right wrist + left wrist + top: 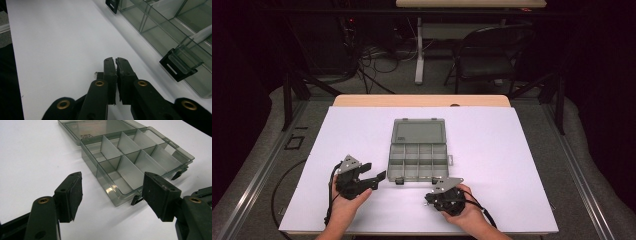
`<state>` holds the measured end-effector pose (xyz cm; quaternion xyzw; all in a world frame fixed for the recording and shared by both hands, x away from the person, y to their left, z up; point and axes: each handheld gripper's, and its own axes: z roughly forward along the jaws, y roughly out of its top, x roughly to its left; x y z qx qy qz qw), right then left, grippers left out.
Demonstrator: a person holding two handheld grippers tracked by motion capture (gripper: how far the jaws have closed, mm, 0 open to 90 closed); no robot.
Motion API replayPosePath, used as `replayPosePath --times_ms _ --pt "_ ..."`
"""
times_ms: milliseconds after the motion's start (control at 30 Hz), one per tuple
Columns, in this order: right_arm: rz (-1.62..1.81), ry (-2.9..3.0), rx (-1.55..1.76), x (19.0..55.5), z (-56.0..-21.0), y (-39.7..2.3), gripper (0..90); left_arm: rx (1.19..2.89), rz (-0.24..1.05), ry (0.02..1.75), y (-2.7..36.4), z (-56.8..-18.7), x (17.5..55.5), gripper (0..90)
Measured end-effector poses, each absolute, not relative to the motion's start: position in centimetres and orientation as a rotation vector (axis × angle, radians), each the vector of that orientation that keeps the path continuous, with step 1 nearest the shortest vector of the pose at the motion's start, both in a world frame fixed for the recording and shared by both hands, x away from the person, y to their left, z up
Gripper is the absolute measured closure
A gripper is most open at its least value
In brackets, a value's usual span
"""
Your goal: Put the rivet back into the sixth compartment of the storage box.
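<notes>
1. A clear grey compartment box [418, 161] lies open at the centre of the high view, on the white sheet [512, 165] that covers the table; its lid [419, 131] is folded back flat toward the top of the frame
2. The box tray is split by dividers into two rows of cells, and every cell that shows looks bare
3. Two black latches [399, 181] hang from the tray's near edge, toward the bottom of the frame
4. The left gripper [373, 176] sits at lower left of the high view, held in the left hand [346, 204], just beside the box's lower left corner and not touching it
5. Its jaws stand wide apart with nothing between them; in the left gripper view the box [135, 157] fills the upper right, and one latch [136, 198] shows just inside the right-hand jaw
6. The right gripper [432, 196] sits at lower centre of the high view, held in the right hand [464, 212], just below the box's near edge
7. Its jaws are brought together, pads almost meeting, with nothing clamped between them; this is plain at the lower middle of the right gripper view [116, 65]
8. In that view a black latch [178, 65] with its clear tab sits at the right, near the jaw tips but apart from them, and the tray wall runs along the upper right
</notes>
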<state>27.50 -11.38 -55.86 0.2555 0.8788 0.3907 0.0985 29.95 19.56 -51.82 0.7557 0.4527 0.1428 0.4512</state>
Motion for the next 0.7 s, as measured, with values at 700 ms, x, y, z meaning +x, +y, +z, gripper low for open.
replayPosePath --times_ms 700 --pt "1.278 2.537 0.832 28.1 -53.8 -12.5 87.0 1.847 0.376 1.129 19.9 -51.8 29.9 29.1"
